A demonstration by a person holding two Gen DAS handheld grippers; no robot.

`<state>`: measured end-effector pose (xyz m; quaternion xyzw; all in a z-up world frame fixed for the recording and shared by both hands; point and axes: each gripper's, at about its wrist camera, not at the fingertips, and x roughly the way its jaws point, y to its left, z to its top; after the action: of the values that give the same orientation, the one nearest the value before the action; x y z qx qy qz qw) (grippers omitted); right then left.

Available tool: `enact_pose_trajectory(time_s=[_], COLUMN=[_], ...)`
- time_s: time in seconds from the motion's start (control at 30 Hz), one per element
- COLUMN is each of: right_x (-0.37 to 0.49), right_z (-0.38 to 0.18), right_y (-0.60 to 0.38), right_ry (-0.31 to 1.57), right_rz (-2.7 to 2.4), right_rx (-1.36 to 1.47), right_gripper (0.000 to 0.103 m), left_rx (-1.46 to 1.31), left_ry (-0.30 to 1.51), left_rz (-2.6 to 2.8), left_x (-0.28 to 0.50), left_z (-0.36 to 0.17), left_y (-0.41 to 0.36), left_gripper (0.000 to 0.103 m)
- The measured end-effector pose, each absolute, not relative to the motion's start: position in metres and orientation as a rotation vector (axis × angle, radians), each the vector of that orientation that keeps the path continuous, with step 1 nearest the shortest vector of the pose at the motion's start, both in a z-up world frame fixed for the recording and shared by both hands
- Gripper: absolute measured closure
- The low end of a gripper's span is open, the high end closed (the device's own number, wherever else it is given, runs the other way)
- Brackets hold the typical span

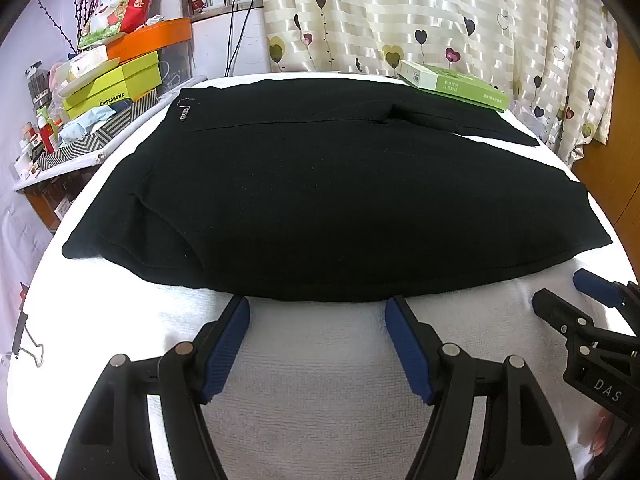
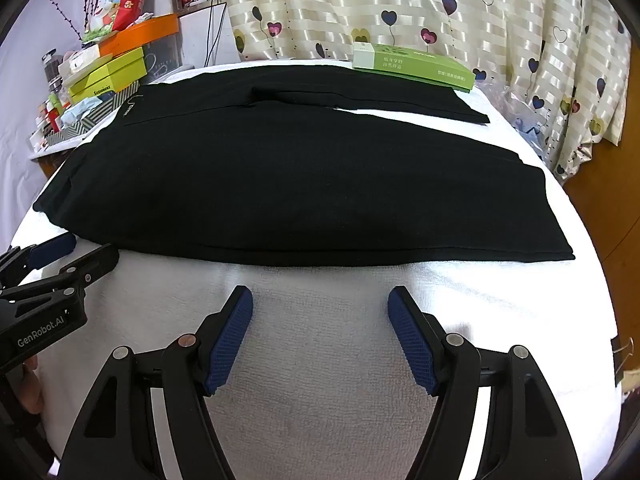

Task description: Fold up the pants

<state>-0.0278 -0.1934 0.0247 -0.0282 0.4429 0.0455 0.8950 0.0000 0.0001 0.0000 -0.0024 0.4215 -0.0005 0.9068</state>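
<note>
Black pants lie spread flat across a white towel-covered table, waistband with a small label at the far left, legs running right. In the left wrist view my left gripper is open, its blue pads just short of the pants' near edge, nothing between them. My right gripper shows at the right, also over bare towel. In the right wrist view the pants fill the middle; my right gripper stands open and empty a little before their near edge, and my left gripper sits at the left.
A green box rests at the table's far edge, touching the far pant leg. Stacked boxes and clutter crowd a shelf at the left. A heart-print curtain hangs behind. Binder clips grip the towel's edges.
</note>
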Motion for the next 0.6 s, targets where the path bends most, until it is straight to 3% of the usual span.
enact_pose_trajectory(time_s=[0.6], right_x=[-0.0282], right_z=[0.0252], right_y=[-0.1935], right_ry=[0.918], right_rz=[0.094], right_rx=[-0.057], right_gripper=[0.032], left_rx=[-0.003], left_ry=[0.871], left_rz=[0.008], left_x=[0.002], left_z=[-0.002], left_y=[0.0008], left_gripper=[0.028])
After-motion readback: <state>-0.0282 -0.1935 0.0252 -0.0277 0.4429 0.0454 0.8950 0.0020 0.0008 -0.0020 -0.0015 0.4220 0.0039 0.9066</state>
